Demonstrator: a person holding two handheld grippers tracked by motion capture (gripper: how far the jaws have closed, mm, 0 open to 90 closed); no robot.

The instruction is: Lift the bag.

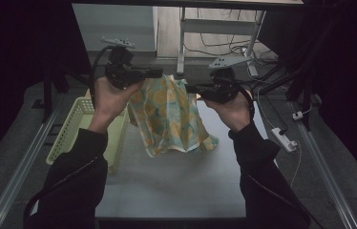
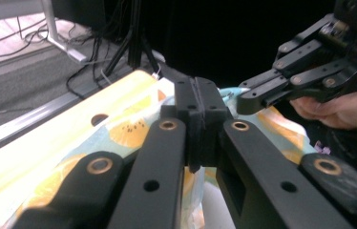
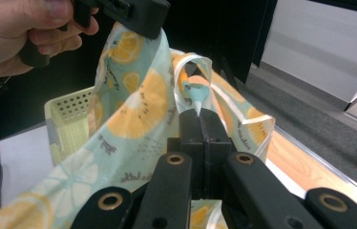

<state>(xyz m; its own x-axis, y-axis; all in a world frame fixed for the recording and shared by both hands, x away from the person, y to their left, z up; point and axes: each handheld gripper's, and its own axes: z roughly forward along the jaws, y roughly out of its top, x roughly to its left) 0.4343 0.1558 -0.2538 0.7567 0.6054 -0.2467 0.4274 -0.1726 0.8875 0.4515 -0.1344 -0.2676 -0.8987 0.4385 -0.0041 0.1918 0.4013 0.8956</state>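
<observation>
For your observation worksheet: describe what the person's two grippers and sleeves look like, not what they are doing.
Both the left gripper and the right gripper are black, with jointed link arms pinned by brass-coloured rivets and flat, blocky jaws. A grey three-cornered plate tops each one, and a black cable trails from each. The person wears dark long sleeves with a zip line.

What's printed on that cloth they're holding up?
Orange citrus slices on pale blue-green cloth, clearest in the right gripper view.
</observation>
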